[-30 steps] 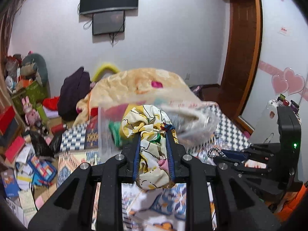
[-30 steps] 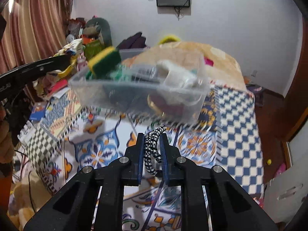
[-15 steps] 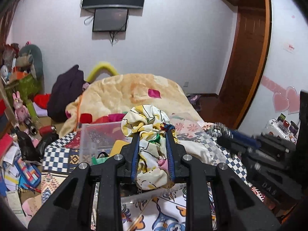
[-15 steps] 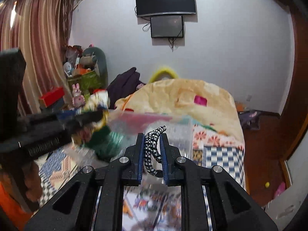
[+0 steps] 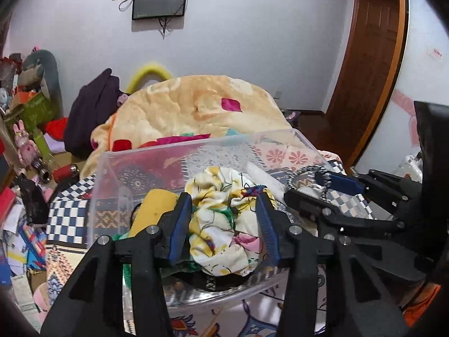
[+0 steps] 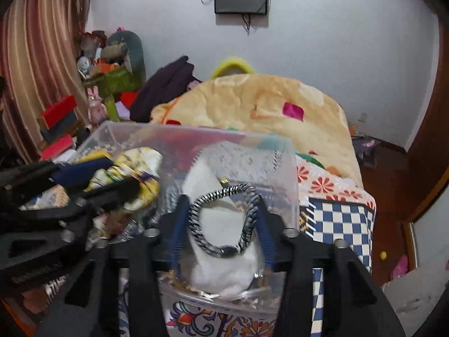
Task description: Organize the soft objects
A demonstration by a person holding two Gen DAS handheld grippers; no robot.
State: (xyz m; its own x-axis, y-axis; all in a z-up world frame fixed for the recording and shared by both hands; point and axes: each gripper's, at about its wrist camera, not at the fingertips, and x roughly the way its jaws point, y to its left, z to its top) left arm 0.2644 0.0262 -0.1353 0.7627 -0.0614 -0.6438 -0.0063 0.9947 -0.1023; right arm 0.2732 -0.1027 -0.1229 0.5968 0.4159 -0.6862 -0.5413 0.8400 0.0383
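Cluttered bedroom; over the clear bin (image 5: 112, 174), both tongs (image 5: 223, 224) (image 6: 221, 221) gape around scrunchie (image 5: 221, 224) and hair tie (image 6: 221, 219).

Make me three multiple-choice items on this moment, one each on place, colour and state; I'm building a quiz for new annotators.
1. Where is the floral scrunchie?
A. Over the clear bin
B. On the floor
C. On the blanket

2. The hair tie is:
A. Red
B. Black and white
C. Green

3. The left gripper jaws are:
A. Spread
B. Clamped shut
C. Out of view

Answers: 1 A, bin walls surround it; 2 B, striped cord; 3 A, blue pads stand apart beside the scrunchie.
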